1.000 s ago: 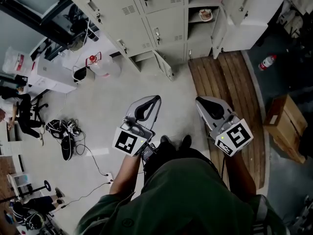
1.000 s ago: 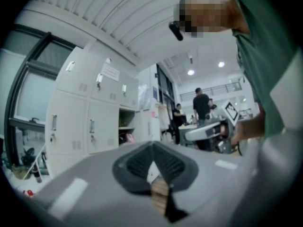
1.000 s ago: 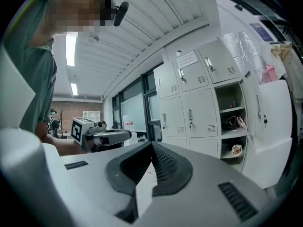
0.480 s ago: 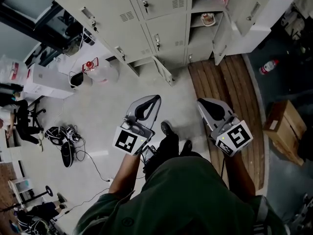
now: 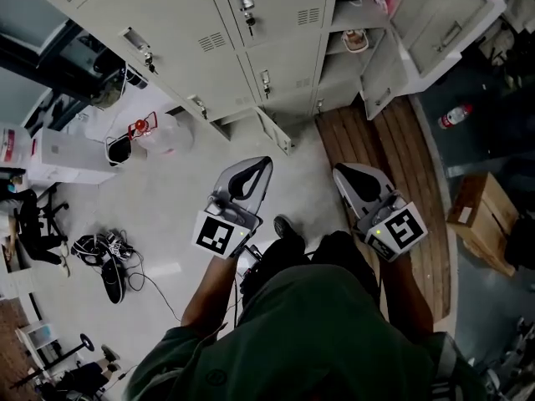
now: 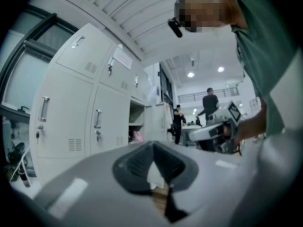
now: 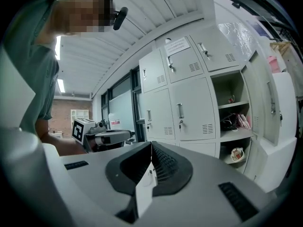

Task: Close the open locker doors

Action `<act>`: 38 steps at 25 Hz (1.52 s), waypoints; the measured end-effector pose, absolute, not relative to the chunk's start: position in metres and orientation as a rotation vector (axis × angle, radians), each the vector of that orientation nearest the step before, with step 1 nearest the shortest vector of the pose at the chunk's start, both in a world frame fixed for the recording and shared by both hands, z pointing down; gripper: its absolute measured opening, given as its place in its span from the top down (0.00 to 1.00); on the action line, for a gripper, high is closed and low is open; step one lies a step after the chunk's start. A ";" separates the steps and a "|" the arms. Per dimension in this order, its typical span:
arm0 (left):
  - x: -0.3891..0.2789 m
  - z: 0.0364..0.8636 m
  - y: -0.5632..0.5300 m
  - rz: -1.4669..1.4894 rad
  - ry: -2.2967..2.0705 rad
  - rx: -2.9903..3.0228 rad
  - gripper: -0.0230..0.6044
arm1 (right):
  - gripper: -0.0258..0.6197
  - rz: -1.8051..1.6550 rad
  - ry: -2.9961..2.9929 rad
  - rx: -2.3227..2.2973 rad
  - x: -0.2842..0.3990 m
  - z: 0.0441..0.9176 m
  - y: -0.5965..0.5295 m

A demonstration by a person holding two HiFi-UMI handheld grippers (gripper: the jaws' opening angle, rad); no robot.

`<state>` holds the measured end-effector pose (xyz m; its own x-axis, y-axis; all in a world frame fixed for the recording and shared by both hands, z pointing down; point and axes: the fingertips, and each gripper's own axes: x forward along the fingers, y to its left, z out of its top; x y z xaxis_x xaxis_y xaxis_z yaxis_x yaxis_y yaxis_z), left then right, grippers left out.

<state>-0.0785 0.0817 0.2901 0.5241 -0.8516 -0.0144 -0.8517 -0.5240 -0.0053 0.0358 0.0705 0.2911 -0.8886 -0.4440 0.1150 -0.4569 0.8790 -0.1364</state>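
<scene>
Head view, looking steeply down: the person faces the lockers (image 5: 276, 48) with a gripper in each hand, both well short of the doors. The left gripper (image 5: 253, 172) hangs over the floor (image 5: 184, 199). Its jaws are together with nothing between them, and its own view shows the pads meeting at the tip. The right gripper (image 5: 355, 180) is the same, jaws closed and empty, over the planks (image 5: 393, 149). Each has a cube with black-and-white square markers, the left cube (image 5: 219, 236) and the right cube (image 5: 399, 230). These are patterns, not words.

Three doors stand open. The low door (image 5: 276, 130) at the foot of the bank swings out toward the floor. Further right, the mid door (image 5: 380, 73) hangs out over the planks, and above it the big door (image 5: 443, 23) is wide open. Between these two the shelves (image 5: 347, 11) are exposed, with pink things on one and a small round dish (image 5: 355, 36) below.

The right gripper view shows a paper notice (image 7: 177, 45) on an upper shut door, its print too small to read. Vents and handles show on the shut doors.

On the floor to the right lies a bottle (image 5: 456, 115) with a red label, its lettering unreadable. A cardboard box (image 5: 481, 220) sits nearer the person. Left of the lockers stands a clear jug (image 5: 167, 132) with a red cap.
</scene>
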 end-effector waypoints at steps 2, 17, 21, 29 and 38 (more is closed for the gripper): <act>-0.085 0.293 0.073 0.031 1.540 -2.733 0.96 | 0.95 0.245 -2.971 0.700 0.028 0.296 0.063; -0.105 0.347 0.005 -0.022 1.792 -2.633 0.96 | 0.95 0.339 -2.984 0.455 0.003 0.366 -0.026; -0.102 0.370 -0.014 -0.037 1.859 -2.559 0.96 | 0.95 0.360 -2.989 0.324 0.000 0.401 -0.044; -0.115 0.471 -0.039 -0.033 2.003 -2.546 0.96 | 0.95 0.421 -2.933 0.224 -0.022 0.511 -0.077; -0.145 0.617 -0.057 -0.079 2.110 -2.612 0.96 | 0.95 0.441 -2.810 0.199 -0.047 0.671 -0.097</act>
